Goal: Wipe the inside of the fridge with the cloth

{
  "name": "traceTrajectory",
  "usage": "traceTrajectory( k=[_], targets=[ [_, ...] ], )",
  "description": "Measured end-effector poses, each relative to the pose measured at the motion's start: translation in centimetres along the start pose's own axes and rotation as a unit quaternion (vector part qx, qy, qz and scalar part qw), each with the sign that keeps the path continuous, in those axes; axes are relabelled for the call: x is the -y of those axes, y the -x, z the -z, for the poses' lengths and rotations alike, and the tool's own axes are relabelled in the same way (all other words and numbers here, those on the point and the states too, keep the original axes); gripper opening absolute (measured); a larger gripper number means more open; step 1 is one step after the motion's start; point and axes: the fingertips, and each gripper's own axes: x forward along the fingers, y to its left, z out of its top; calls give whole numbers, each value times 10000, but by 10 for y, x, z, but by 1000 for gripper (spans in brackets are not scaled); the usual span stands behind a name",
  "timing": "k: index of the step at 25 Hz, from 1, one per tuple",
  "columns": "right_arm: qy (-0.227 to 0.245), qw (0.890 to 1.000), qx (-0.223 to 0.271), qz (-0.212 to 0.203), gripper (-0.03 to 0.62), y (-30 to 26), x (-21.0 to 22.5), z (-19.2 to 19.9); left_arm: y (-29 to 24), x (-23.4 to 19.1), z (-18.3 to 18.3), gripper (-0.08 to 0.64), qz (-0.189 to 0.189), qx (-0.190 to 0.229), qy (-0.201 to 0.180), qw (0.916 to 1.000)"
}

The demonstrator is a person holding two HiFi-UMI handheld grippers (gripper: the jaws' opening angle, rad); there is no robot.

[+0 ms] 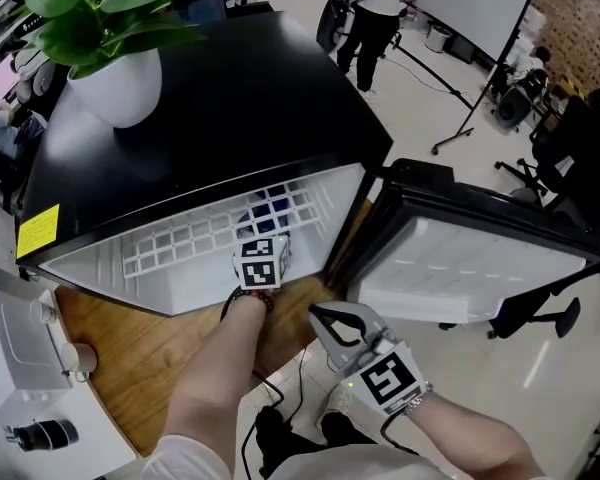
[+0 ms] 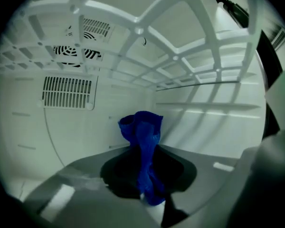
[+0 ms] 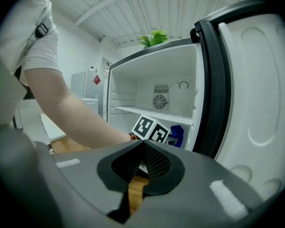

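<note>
Two grippers. Left gripper (image 2: 152, 199) is clamped on the bunched blue cloth (image 2: 145, 146), inside the fridge (image 2: 47, 141) beneath its wire shelf (image 2: 138, 31). Right gripper (image 3: 141, 149) is outside, jaws together, empty. Cloth looks soft, light and floppy; best pinched at a thick fold.

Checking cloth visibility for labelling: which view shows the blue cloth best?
The left gripper view: the blue cloth stands close and central, folds clear. The head view shows only a patch through the shelf grid; the right gripper view shows a small distant bit.
</note>
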Motion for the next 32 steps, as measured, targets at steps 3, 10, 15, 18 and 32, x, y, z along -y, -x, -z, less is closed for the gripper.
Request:
traceTrajectory(
  k=[3,10,15,18,32],
  targets=[
    [3,10000,37,-20,2,0,2,-1,-7,2,-6,69,59,55,-63,9999],
    [-50,10000,68,-20,2,2,4,2,-19,9,-7,69,273,107,-3,9996],
    [-84,10000,48,-8,2,5,3,6,-19,31,-7,65,641,137,36,9978],
    [-74,9999,77,-22,2,8,0,5,-16,34,-6,64,694,141,83,9975],
    [-206,9998,77,0,2,16,-7,11,7,53,5,63,988,85,59,9951]
  ],
)
